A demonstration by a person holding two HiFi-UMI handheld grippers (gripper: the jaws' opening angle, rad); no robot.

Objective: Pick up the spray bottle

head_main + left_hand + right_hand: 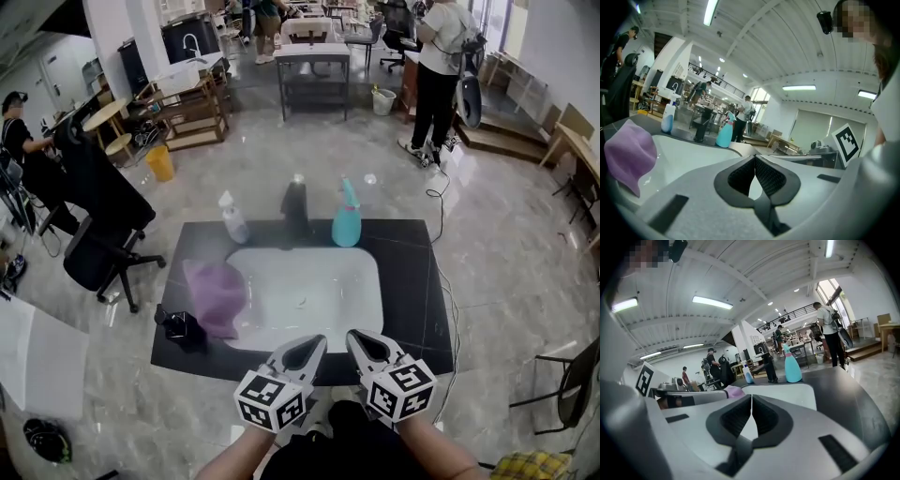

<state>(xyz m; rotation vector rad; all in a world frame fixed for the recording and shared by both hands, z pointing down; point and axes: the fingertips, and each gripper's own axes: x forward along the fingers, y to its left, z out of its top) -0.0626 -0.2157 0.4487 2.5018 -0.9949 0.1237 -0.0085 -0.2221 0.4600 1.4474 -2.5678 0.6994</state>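
Note:
A teal spray bottle stands upright at the back of the black countertop, right of the black faucet. It also shows far ahead in the left gripper view as the teal spray bottle, and in the right gripper view. A smaller clear bottle with a white sprayer stands left of the faucet. My left gripper and right gripper hover side by side at the counter's near edge, both shut and empty, far from the bottles. Their pads meet in the left gripper and right gripper views.
A white sink basin fills the middle of the counter. A purple cloth lies over its left rim, with a small black object beside it. An office chair stands to the left. People stand further back in the room.

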